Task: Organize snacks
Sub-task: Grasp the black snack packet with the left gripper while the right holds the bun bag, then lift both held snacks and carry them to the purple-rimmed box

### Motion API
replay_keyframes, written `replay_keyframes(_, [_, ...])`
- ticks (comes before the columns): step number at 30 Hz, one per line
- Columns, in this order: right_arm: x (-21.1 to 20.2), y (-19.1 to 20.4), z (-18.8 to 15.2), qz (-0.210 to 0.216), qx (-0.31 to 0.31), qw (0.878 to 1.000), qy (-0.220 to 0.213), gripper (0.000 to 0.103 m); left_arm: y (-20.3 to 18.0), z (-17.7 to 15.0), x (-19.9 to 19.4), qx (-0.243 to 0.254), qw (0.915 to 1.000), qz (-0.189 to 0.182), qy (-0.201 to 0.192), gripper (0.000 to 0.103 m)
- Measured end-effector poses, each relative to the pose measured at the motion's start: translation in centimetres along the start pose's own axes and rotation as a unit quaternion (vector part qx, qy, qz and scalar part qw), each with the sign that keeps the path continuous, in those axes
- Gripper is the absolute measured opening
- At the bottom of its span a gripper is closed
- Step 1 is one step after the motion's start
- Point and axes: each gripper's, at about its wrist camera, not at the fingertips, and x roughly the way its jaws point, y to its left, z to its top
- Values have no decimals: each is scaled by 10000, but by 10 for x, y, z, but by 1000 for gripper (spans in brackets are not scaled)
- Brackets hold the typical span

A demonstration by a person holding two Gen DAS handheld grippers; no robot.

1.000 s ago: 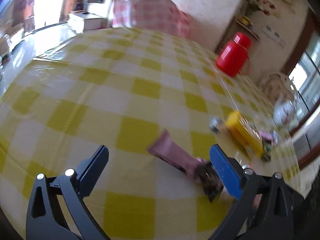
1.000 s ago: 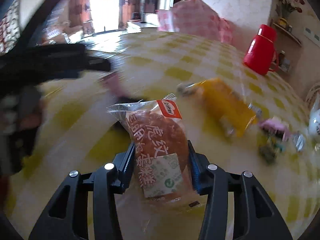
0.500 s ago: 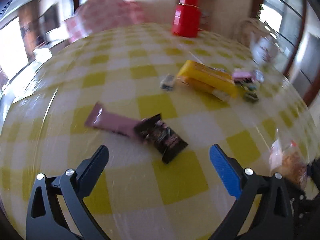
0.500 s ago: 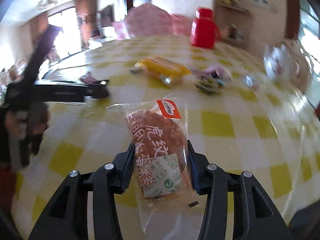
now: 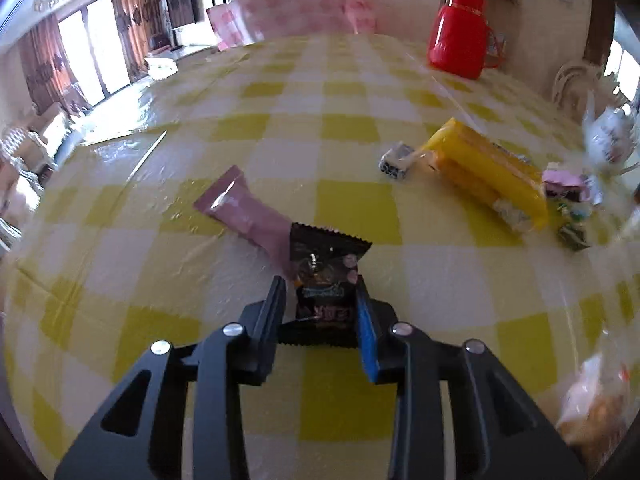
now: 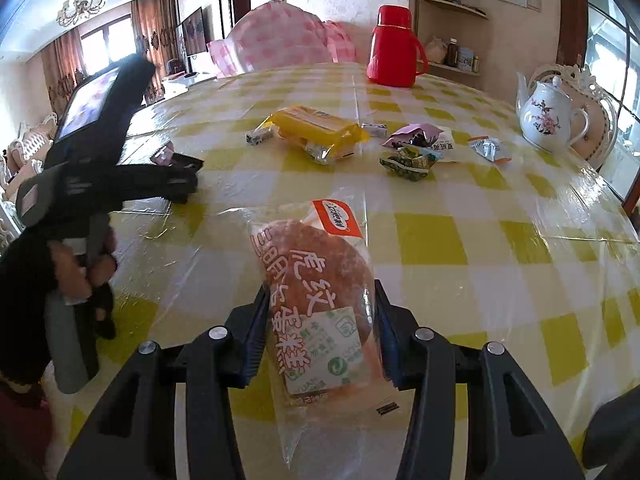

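Note:
On the yellow-checked tablecloth [image 5: 352, 200] lies a black snack packet [image 5: 328, 248], overlapping a pink wrapper [image 5: 244, 212]. My left gripper [image 5: 320, 284] has its jaws closing around the black packet's near end, and the pads squeeze its sides. In the right wrist view the left gripper [image 6: 188, 178] reaches in from the left, held by a hand [image 6: 80, 272]. My right gripper [image 6: 320, 292] is shut on a clear bag with a brown cake [image 6: 316, 264], held above the table. That cake bag [image 5: 596, 408] also shows at the lower right of the left wrist view.
A yellow biscuit pack [image 6: 316, 128], a small white candy [image 6: 260, 136], a green packet [image 6: 412, 162], a torn purple packet [image 6: 416, 136] and a blue sachet [image 6: 490, 150] lie mid-table. A red thermos [image 6: 394, 52] stands at the back. A white teapot [image 6: 548, 116] stands at the right.
The left gripper has come down onto the black packet and its wide-open jaws have closed around it. The right gripper keeps hold of the cake bag.

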Motion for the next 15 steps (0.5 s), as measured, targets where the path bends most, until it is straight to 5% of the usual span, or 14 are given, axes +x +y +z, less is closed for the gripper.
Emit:
replay_keyframes(9, [-9,-1,2,-27,120,9996,-243,47,45,-24,-40,-335,9953,-887,-220,32])
replay_keyframes(15, [-14,-4,4,5,224,9990,-394,47,45,-36,-53,-273,9931,-1069,-388,32])
